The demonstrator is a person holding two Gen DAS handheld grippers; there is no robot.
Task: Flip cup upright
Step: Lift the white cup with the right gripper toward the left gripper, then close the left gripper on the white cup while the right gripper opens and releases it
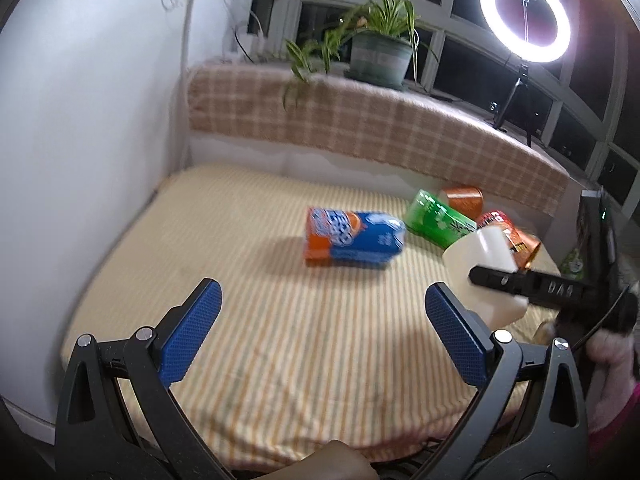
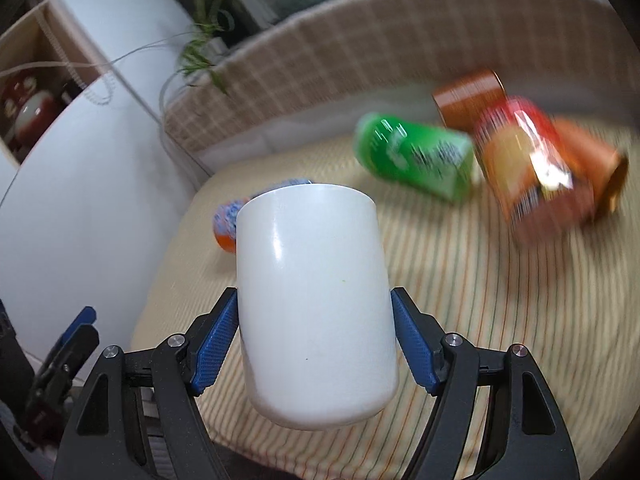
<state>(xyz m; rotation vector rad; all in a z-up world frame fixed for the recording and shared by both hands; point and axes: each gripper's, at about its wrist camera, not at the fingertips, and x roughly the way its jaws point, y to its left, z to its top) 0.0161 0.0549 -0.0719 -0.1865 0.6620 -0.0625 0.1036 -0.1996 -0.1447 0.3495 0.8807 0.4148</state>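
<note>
A plain white cup (image 2: 314,300) fills the middle of the right wrist view, held off the striped mat. My right gripper (image 2: 314,308) is shut on the cup, blue pads pressing its two sides. In the left wrist view the same cup (image 1: 478,264) shows at the right, tilted, with the right gripper's black finger (image 1: 520,282) across it. My left gripper (image 1: 320,320) is open and empty, low over the mat's near part, left of the cup. The frames are motion-blurred.
On the striped mat (image 1: 280,340) lie a blue-orange can (image 1: 352,238), a green can (image 1: 434,218), a red-yellow can (image 2: 524,160) and an orange-brown tin (image 2: 470,96). A checked padded ledge (image 1: 360,120) runs behind, with a potted plant (image 1: 380,56) and ring light (image 1: 524,16). A white wall (image 1: 88,160) stands left.
</note>
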